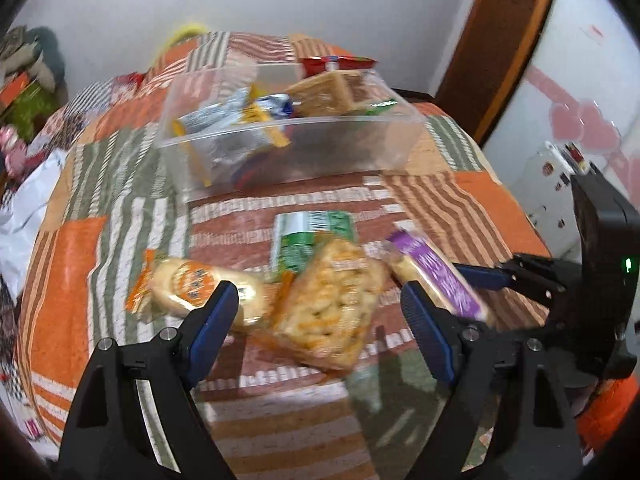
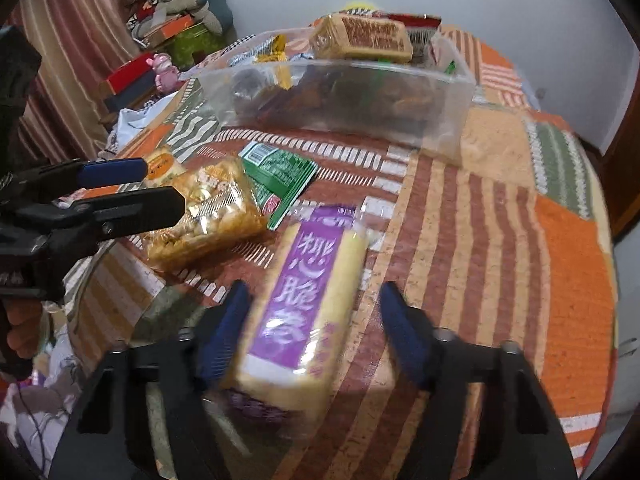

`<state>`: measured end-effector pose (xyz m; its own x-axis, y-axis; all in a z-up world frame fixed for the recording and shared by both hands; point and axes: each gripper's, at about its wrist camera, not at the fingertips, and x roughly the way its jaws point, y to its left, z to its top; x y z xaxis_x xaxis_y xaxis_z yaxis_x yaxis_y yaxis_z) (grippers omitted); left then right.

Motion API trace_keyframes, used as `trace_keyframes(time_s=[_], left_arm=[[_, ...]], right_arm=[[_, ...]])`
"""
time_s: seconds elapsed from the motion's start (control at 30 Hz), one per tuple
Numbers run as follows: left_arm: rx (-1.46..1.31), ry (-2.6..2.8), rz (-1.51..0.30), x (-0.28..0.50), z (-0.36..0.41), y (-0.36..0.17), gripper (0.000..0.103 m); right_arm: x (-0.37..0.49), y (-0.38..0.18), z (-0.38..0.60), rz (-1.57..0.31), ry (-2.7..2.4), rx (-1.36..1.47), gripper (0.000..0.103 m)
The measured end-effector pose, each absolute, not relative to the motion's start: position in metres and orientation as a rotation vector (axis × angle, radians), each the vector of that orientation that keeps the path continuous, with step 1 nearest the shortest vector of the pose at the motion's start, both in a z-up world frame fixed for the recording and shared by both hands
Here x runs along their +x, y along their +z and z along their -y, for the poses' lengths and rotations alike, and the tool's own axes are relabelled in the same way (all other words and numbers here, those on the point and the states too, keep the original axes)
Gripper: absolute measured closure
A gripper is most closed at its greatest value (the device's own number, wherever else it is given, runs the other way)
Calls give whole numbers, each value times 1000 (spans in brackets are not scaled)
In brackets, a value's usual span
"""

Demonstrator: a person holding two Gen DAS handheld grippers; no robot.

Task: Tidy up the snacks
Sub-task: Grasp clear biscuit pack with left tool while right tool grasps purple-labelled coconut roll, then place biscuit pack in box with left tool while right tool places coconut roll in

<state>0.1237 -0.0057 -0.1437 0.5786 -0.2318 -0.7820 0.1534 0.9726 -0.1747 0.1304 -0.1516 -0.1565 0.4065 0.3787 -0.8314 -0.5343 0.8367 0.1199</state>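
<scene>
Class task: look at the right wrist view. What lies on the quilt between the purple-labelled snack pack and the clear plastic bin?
In the right wrist view, only bare quilt lies between the purple-labelled snack pack and the clear plastic bin; the green packet sits off to the left.

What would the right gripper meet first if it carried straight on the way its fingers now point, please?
Most likely the purple-labelled snack pack, which already lies between the open fingers of the right gripper; beyond it is the patchwork cloth. Depth is unclear.

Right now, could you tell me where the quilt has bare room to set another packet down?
Bare quilt lies right of the purple-label packet, running back to the clear bin. Left of it is crowded: peanut-snack packet, green packet, round orange-label packet. The bin is already heaped.
</scene>
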Motion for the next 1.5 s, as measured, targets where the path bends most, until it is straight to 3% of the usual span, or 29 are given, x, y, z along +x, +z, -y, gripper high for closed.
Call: trace_keyframes(time_s=[0.2,0.27,0.37,0.9,1.5], left_arm=[[-62,-267,-979,133,24,-161,23],[-89,-286,-1008,137,24,-168,33],[-116,-306,-1044,142,26,-178,57],[-160,-233,-866,137,-9,-121,58],[-213,-117,-692,186,-70,-59,58]], right_arm=[[129,-154,175,-990,555,-132,60],[129,-151,182,-984,543,-122,60],[130,-148,190,-985,538,-94,60],[147,-105,187,-862,538,-47,60],[198,-45,137,-689,592,-37,60]])
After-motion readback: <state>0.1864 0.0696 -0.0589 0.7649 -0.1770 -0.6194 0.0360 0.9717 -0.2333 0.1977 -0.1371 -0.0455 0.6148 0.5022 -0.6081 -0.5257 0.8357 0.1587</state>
